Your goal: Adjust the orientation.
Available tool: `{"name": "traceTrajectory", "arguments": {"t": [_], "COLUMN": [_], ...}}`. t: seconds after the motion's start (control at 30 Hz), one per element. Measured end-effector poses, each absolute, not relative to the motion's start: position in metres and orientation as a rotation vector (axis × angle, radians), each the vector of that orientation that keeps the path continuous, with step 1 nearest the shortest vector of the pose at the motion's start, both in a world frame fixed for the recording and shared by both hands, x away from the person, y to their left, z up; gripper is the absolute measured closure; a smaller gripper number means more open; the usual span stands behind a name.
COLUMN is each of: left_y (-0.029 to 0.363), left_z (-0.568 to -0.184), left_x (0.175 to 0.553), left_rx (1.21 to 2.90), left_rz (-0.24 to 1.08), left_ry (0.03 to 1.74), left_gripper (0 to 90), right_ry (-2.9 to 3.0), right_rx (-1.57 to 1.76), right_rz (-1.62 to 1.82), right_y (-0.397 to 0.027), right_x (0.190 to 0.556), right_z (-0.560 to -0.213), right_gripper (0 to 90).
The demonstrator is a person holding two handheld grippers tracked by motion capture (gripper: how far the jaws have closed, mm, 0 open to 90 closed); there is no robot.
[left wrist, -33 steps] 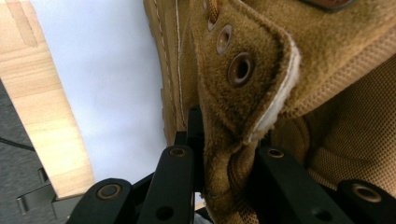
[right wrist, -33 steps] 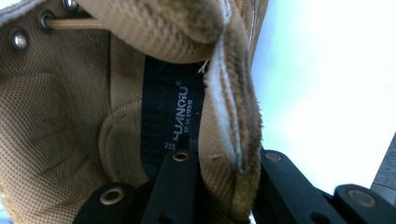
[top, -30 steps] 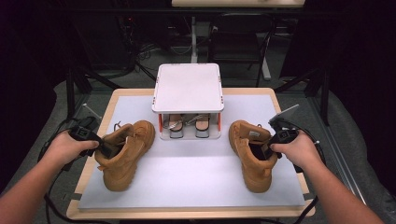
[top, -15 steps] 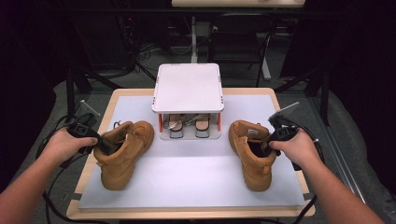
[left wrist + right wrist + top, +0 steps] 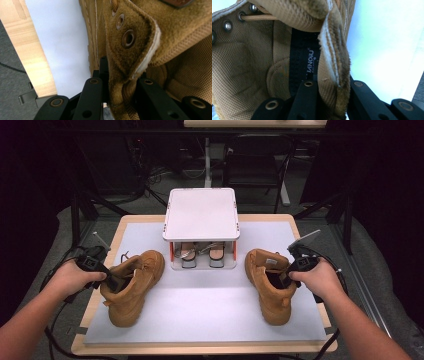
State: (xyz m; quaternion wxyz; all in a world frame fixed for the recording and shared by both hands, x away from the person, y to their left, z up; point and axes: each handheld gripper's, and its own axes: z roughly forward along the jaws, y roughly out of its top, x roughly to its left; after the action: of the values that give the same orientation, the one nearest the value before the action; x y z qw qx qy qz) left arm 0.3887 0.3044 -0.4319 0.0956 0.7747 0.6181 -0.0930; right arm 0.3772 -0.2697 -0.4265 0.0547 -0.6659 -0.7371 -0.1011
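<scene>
The tan suede boot (image 5: 130,62) clamped between the left gripper's (image 5: 120,82) matt black plastic jaws shows a napped, fuzzy collar with dull metal eyelets, a woven mesh lining on the inner side and a raw white felted edge. The second tan suede boot (image 5: 332,62), pinched at its collar by the right gripper (image 5: 332,86), has the same mesh lining, bright metal eyelets and a black woven label. Beyond the left gripper lie a smooth matt pale-blue mat (image 5: 65,45) and a light, satin-finished wooden tabletop (image 5: 32,57).

A mat (image 5: 200,307) is laid on the table (image 5: 295,220). A small rack (image 5: 201,215) is set at the far middle, with a pair of sandals (image 5: 200,252) kept under its top. One boot (image 5: 132,285) is placed at near left, another boot (image 5: 270,282) at near right.
</scene>
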Motion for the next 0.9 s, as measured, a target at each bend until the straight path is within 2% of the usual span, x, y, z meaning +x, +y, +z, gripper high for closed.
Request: {"name": "traceTrajectory", "arguments": {"t": [0.17, 0.37, 0.9], "left_y": [0.303, 0.306, 0.312], "left_z": [-0.439, -0.436, -0.415], "left_x": [0.388, 0.389, 0.393], "left_rx": [2.362, 2.280, 2.187], "left_rz": [-0.323, -0.349, -0.178], "left_ry": [1.837, 1.835, 1.834], "left_gripper": [78.9, 82.0, 83.5], "right_ry": [-2.239, -2.218, -2.190], "right_rx": [-2.017, -2.053, -2.131], "right_rz": [-0.297, -0.340, -0.430], "right_y": [-0.271, -0.270, -0.273], "right_x": [0.378, 0.376, 0.376], "right_z": [-0.426, -0.428, -0.419], "right_gripper": [82.9, 82.9, 84.0]}}
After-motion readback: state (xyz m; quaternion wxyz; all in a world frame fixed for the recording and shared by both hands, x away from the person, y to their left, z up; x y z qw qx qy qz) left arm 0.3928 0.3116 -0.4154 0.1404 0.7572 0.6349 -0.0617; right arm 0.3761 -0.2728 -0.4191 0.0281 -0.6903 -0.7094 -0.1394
